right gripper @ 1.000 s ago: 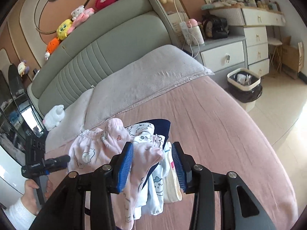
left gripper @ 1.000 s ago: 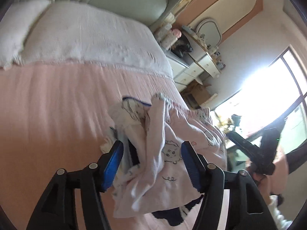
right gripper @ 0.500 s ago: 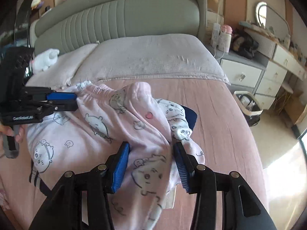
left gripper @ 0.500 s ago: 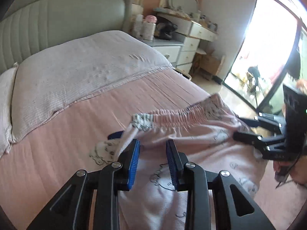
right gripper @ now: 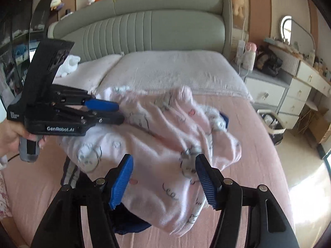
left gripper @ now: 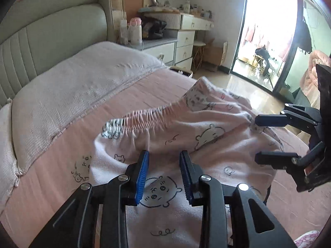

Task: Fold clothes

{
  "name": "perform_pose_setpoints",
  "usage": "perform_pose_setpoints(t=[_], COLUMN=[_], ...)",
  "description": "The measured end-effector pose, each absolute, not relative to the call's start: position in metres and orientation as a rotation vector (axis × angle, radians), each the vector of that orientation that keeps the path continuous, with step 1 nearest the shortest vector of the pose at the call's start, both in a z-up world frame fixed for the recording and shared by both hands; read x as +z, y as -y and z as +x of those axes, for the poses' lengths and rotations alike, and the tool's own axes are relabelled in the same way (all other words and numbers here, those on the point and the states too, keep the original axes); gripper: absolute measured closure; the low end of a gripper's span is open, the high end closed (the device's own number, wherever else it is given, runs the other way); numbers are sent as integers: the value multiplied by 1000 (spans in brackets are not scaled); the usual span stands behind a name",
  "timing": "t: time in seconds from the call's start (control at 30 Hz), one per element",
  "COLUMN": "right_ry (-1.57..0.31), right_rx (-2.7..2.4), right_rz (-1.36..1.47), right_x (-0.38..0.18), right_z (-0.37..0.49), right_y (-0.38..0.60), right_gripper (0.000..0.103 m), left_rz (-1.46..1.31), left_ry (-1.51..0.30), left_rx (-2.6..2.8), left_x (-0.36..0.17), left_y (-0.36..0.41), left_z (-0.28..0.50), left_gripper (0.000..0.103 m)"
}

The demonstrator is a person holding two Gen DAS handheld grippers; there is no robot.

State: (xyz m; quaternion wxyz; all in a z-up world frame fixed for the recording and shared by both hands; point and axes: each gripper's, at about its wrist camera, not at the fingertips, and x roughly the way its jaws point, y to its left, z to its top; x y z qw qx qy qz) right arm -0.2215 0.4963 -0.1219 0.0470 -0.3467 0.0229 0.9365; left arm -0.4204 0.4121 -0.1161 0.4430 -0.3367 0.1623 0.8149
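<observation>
My right hand-held gripper [right gripper: 163, 177] is opening over the pink pajamas [right gripper: 157, 144]; the left hand-held gripper [left gripper: 163, 171] sits narrowly parted behind the waistband edge [left gripper: 144, 115], with plenty of bare bed [right gripper: 258, 144] to the right.

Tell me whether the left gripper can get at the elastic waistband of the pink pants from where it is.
Probably yes. The left gripper hangs over the pink pants, and the gathered waistband lies just ahead of its fingers with only loose cloth between. The right gripper stands off to the side.

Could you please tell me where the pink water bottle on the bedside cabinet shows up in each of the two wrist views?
Left wrist view: pink water bottle upper centre-left, just right of the headboard.
Right wrist view: the bottle right of centre, upper part, beside the headboard's right end.
Shared landmark: the grey headboard.
</observation>
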Motion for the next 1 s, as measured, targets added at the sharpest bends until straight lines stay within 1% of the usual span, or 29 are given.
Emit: perform_pose_setpoints(t=[0.03, 0.07, 0.1, 0.13, 0.17, 0.2, 0.23, 0.27, 0.33, 0.37, 0.5, 0.63, 0.7, 0.87, 1.0], right_ry=[-49, -34, -35, -38, -42, -35, -10, 23, 142, 120, 17, -197, -283, -268, -193], right_rx=[2876, 2876, 2877, 2870, 2862, 2854, 2845, 2827, 2736, 2726, 2689, 2631, 2651, 2732, 2685], right_rz=[-998, -991, -1003, -1015, -1027, -1026, -1033, -1047, -1083, -1107, -1204, -1284, -1301, -1129, -1080], right_x=[-111, -105, -100, -97, -94, -94, -95, -98, -111, -117, -143, -166, -166, -117, -90], right_z=[-217, -219, -221, -225, -228, -234, -244, -256, -283, -294, -337, -356, -352, -305, -267], right_y=[-496, -492, -489, -486, -484, -481, -481, -484, -495, -504, -540, -571, -575, -557, -534], right_gripper=[40, 40, 35, 30, 28, 27, 27, 27, 27, 27, 27, 27, 27, 26, 25], left_rz=[-806, -788, -790, -797, -813, -841, -868, -890, -913, -901, -806, -842, -846, -751, -821], left_ry=[-407, -412, -407, -386, -350, -291, -259, -264, -334, -355, -330, -420, -419, -254, -169], left_rx=[2036, 2048, 2059, 2069, 2077, 2079, 2076, 2070, 2092, 2105, 2063, 1986, 1974, 2059, 2109], left_x=[-108, -102, -98, -95, -94, -96, -100, -107, -118, -120, -116, -139, -142, -105, -89], left_y=[-407, -402, -398, -393, -389, -386, -386, -389, -396, -397, -393, -399, -396, -380, -377], left_z=[-415, -409, -406, -406, -407, -413, -418, -422, -427, -427, -409, -393, -392, -404, -412], left_gripper=[74, 68, 56, 49, 34, 25, 24, 24, 24, 24, 24, 24, 24, 24, 24])
